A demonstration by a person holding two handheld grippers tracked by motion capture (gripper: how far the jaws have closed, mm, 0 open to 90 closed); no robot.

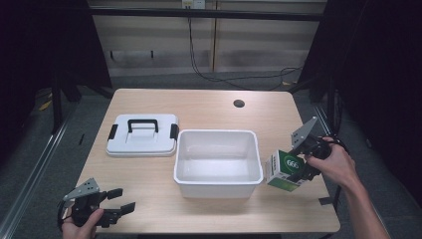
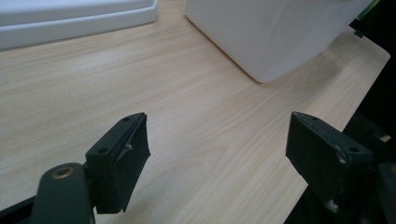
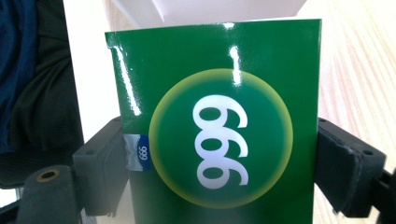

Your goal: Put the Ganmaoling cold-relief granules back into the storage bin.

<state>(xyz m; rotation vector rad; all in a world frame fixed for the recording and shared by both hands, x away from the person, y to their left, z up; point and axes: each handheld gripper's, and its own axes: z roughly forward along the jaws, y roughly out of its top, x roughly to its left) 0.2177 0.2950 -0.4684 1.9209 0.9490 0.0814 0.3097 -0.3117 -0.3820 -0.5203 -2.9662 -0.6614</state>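
The right hand-held gripper (image 1: 297, 167) clamps the green box (image 1: 286, 171) near the counter's right edge; it may strike the white bin (image 1: 218, 186) wall. The left hand-held gripper (image 1: 118, 201) is wide open, empty.

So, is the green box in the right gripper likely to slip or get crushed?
The green box looks glossy, with glare streaks, so it may slip. The right gripper clamps its two side faces; thin card could dent under a hard squeeze. Flat-sided, it should not roll.
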